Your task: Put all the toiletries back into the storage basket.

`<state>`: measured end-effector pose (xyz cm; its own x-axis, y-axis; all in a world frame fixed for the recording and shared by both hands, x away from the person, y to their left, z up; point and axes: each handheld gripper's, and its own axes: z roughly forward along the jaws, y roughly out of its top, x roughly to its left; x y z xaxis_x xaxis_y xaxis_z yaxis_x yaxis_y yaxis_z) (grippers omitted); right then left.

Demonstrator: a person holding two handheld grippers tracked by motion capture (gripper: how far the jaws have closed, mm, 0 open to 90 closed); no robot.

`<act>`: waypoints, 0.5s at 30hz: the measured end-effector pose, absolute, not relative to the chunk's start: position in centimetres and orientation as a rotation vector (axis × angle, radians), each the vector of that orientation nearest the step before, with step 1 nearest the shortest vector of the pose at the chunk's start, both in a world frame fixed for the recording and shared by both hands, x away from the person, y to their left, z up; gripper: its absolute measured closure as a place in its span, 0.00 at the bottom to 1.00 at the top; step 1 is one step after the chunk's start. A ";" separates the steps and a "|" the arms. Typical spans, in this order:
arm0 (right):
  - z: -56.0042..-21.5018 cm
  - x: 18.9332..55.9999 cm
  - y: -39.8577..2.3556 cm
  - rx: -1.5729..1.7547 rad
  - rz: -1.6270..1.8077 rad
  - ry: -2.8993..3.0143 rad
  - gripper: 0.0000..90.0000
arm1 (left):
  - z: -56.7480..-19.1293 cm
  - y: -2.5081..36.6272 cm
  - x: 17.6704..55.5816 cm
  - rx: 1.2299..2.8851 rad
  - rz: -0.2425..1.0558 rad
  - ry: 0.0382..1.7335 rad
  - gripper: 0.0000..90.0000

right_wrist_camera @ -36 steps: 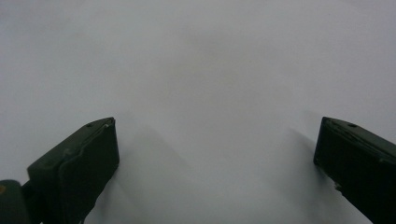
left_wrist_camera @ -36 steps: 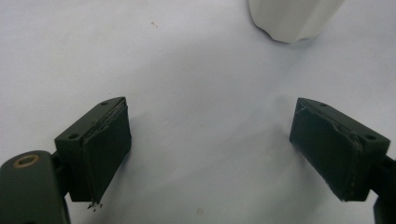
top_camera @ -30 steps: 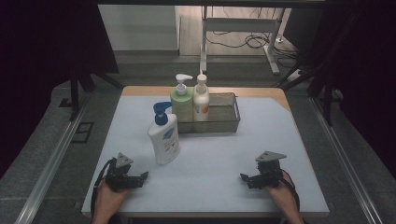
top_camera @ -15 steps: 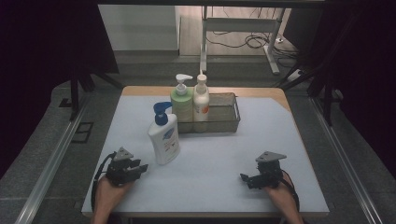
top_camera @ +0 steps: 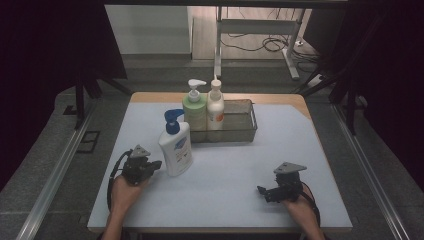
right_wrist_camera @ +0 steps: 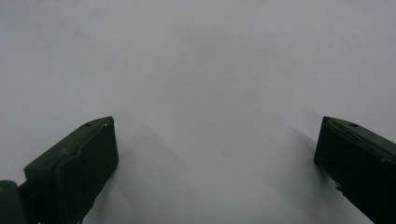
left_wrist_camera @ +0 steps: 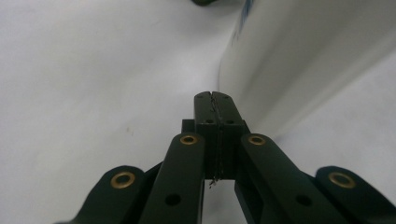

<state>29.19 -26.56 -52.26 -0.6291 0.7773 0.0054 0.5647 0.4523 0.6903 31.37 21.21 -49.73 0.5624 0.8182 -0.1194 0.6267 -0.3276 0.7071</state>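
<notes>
1. Left hand-held gripper [top_camera: 156,164] sits at the near left of the surface [top_camera: 230,195], tips pointing right. Its jaws have just been closing and now stand clenched together with nothing between them, as the left gripper view shows [left_wrist_camera: 215,100].
2. Just right of those tips, very near and perhaps touching, stands the white bottle with the blue pump [top_camera: 176,146], upright on the surface and out in front of the basket. In the left gripper view its white wall [left_wrist_camera: 299,51] rises just past the shut tips.
3. By my reading, the step in hand is an approach to this bottle with shut tips: a nudge, or a reach not yet turned into a grasp. To lift it, the next move would call for parting the jaws wide enough to straddle the body.
4. Farther off, at the middle, a wire basket [top_camera: 245,131] holds a green bottle [top_camera: 194,110] and a white bottle with an orange label [top_camera: 215,109], both upright at its left end.
5. Right hand-held gripper [top_camera: 261,190] rests at the near right, released, jaws wide apart over bare surface.
6. Count: three pump bottles, one basket, two grippers.
</notes>
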 end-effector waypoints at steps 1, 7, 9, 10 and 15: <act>-52.3 29.2 -26.6 1.146 0.963 2.395 0.00 | -49.8 21.0 31.7 2.064 0.335 1.154 1.00; -52.3 29.2 -26.6 1.145 0.964 2.395 0.00 | -50.2 20.4 32.5 2.058 0.311 1.144 1.00; -52.3 29.2 -26.6 1.145 0.964 2.395 0.00 | -50.2 20.1 32.5 2.064 0.322 1.146 1.00; -52.3 29.2 -26.6 1.146 0.964 2.395 0.00 | -50.2 20.1 32.4 2.062 0.319 1.145 1.00; -52.3 29.2 -26.6 1.145 0.963 2.395 0.00 | -50.3 20.3 32.1 2.045 0.302 1.143 1.00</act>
